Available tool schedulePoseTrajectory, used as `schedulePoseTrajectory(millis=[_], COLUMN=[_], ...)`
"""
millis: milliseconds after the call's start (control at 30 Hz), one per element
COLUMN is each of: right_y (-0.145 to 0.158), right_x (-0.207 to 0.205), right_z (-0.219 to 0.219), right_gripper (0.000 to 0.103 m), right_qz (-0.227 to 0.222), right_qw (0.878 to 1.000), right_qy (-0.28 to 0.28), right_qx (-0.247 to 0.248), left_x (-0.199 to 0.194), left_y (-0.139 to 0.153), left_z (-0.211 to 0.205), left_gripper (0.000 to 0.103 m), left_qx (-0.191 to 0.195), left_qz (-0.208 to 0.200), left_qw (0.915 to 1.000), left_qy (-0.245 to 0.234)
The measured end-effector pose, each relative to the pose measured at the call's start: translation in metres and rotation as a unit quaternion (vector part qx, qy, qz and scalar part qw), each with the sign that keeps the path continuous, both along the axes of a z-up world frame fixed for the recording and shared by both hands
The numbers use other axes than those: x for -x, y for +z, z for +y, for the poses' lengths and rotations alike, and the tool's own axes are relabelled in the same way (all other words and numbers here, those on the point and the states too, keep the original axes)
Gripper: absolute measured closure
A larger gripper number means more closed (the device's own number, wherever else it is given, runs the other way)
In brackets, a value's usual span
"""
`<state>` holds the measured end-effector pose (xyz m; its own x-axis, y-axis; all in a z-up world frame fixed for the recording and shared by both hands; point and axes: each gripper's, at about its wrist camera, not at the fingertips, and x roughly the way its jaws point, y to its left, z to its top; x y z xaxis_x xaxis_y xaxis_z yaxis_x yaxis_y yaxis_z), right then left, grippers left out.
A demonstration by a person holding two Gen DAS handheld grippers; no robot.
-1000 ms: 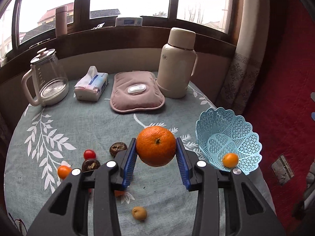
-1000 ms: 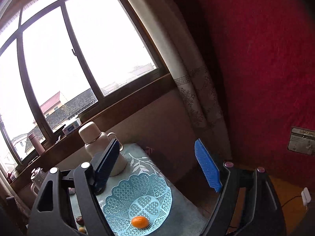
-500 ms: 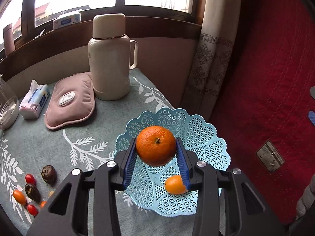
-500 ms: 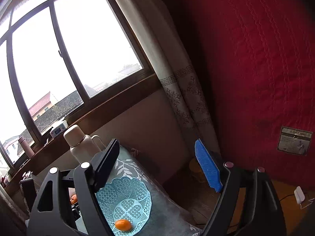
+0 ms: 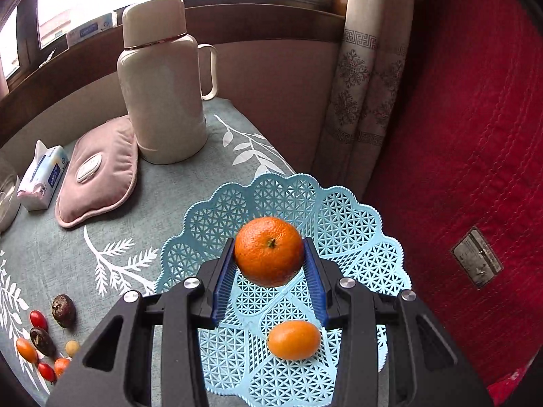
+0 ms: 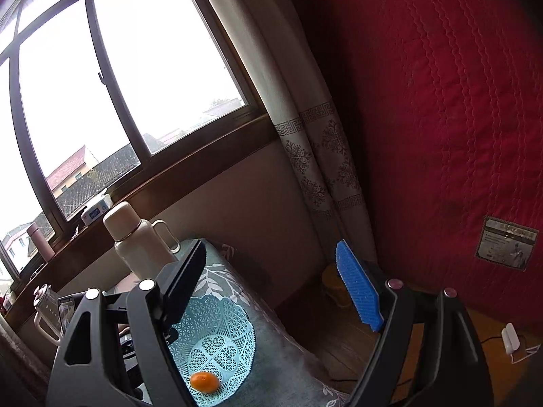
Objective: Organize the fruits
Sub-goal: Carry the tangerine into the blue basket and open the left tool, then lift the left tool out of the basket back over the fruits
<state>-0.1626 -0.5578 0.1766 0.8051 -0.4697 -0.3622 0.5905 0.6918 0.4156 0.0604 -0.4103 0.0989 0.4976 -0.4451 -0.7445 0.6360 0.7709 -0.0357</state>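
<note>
My left gripper (image 5: 269,254) is shut on a big round orange (image 5: 268,251), which hangs just above the middle of a light blue lattice basket (image 5: 342,224). A small oval kumquat (image 5: 294,339) lies in the basket's near part. Several small fruits (image 5: 44,339), red, orange and dark brown, lie on the cloth at the lower left. In the right wrist view my right gripper (image 6: 271,281) stands open and empty, up off the table's right edge, with the blue basket (image 6: 234,325) and its kumquat (image 6: 204,381) below the left finger.
A cream thermos jug (image 5: 159,81), a pink heating pad (image 5: 101,173) and a tissue pack (image 5: 44,178) stand behind the basket on the leaf-print tablecloth (image 5: 112,237). The table edge falls off right of the basket toward a curtain (image 5: 359,84) and red quilted fabric (image 5: 475,135).
My left gripper has carried the orange rightward from over the cloth to over the basket and sunk closer to it. The right gripper has barely shifted and stays open.
</note>
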Motion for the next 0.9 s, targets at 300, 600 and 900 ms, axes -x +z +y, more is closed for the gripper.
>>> schedulePoseTrajectory(millis=[300,600,900], right_y=[0.0,-0.001,0.001], right_x=[0.001,-0.004,-0.004], right_z=[-0.001,-0.001,0.004], right_gripper=[0.022,0.022,0.021], right_qz=[-0.002,-0.002,-0.006], right_qw=[1.0,1.0,1.0], right_qy=[-0.001,0.012,0.027], right_qx=[-0.001,-0.006,-0.005], left_x=[0.001,0.011,0.016], left_y=[-0.004,0.017,0.039], left_z=[-0.003,0.01,0.042], left_gripper=[0.063,0.019,0.01], left_qx=[0.0,0.022,0.039], left_qz=[0.004,-0.036,-0.059], left_qw=[1.0,0.9991,0.9975], left_qy=[-0.006,-0.008,0.006])
